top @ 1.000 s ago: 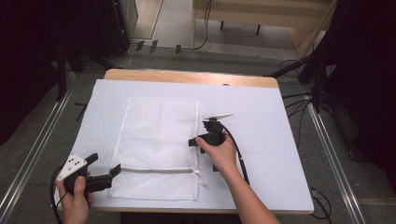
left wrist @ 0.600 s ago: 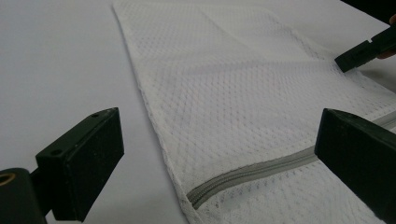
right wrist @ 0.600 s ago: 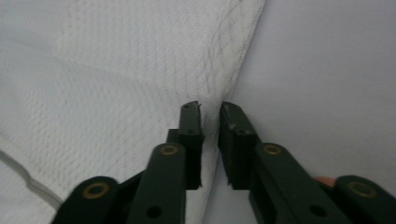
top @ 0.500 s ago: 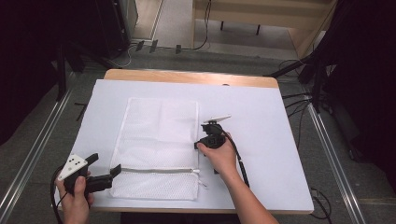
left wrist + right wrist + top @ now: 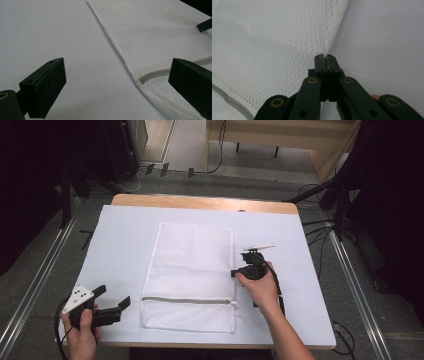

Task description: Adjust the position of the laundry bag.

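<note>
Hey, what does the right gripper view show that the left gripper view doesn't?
Right gripper view: the right gripper with its jaws shut on the edge of the white mesh bag, pinching and puckering the mesh.

Left gripper view: the left gripper with its jaws wide apart and nothing between them, just off the bag's corner.

Both: the bag, its grey zipper and the white table cover.

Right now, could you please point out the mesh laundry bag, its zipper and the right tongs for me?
mesh laundry bag (image 5: 192,260): high view, middle of the white mesh.
zipper (image 5: 187,300): high view, midway along the grey strip.
right tongs (image 5: 325,58): right gripper view, between the shut tips, pinching the bag's edge.
</note>
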